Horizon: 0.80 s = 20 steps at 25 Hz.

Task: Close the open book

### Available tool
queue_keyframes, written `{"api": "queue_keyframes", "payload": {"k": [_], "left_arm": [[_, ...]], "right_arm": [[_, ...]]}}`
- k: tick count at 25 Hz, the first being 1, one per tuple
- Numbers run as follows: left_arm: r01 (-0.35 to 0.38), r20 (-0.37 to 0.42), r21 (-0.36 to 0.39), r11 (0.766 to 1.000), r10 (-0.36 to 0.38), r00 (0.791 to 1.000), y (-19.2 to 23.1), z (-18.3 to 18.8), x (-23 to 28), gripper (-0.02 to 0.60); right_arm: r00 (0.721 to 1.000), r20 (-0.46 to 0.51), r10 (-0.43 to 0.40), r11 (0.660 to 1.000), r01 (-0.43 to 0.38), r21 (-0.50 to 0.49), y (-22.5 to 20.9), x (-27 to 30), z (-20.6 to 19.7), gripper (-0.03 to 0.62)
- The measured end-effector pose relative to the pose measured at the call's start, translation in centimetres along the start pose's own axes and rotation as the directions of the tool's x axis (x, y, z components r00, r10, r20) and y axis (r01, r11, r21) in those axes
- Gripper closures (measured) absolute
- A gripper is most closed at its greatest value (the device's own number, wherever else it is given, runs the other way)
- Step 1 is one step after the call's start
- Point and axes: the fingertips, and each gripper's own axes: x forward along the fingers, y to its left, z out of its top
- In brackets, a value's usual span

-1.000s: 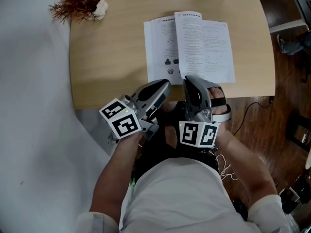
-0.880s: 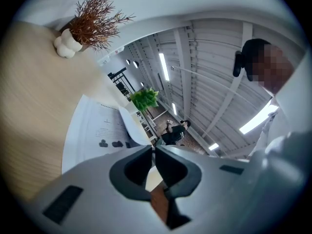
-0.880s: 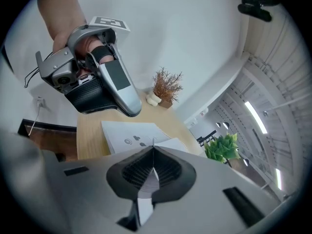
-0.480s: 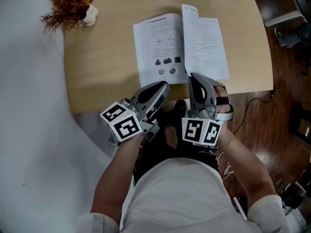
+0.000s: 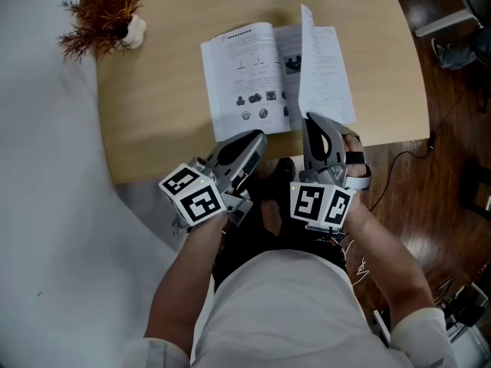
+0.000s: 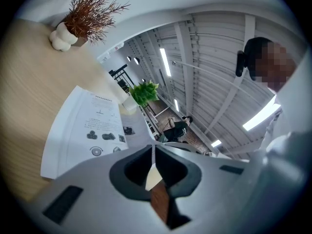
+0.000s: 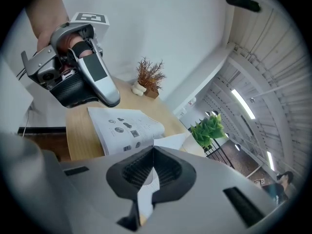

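An open book (image 5: 242, 75) lies on the wooden table (image 5: 153, 113), print facing up. My right gripper (image 5: 311, 119) is at the book's near edge, shut on the bottom corner of a right-hand page (image 5: 307, 60), which stands almost upright over the spine. In the right gripper view the white sheet (image 7: 170, 141) runs out from between the closed tips (image 7: 153, 147). My left gripper (image 5: 259, 135) is shut and holds nothing. It hovers just in front of the left page's near edge, and its tips (image 6: 154, 145) meet over the book (image 6: 83, 130).
A dried brown plant in a white pot (image 5: 100, 14) stands at the table's far left corner. A green potted plant (image 7: 209, 128) sits beyond the book. The table's front edge (image 5: 192, 171) runs just under both grippers, with dark wooden floor (image 5: 430, 190) to the right.
The right-hand page has risen from lying nearly flat to standing upright, carried by my right gripper. More of the pictures on the page beneath now shows. My left gripper has barely shifted.
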Motion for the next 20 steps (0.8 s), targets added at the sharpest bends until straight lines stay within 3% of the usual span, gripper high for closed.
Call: {"api": "queue_keyframes", "payload": {"k": [8, 20], "left_arm": [[-0.002, -0.011, 0.008, 1.0, 0.002, 1.0, -0.6, -0.4, 0.8, 0.582], [0.002, -0.051, 0.019, 1.0, -0.002, 0.999, -1.3, -1.4, 2.0, 0.582]], "right_arm": [[1.0, -0.026, -0.011, 0.999, 0.012, 0.041, -0.8, -0.1, -1.6, 0.589], [0.995, -0.101, -0.014, 0.982, 0.033, 0.184, -1.7, 0.2, -5.4, 0.589]]}}
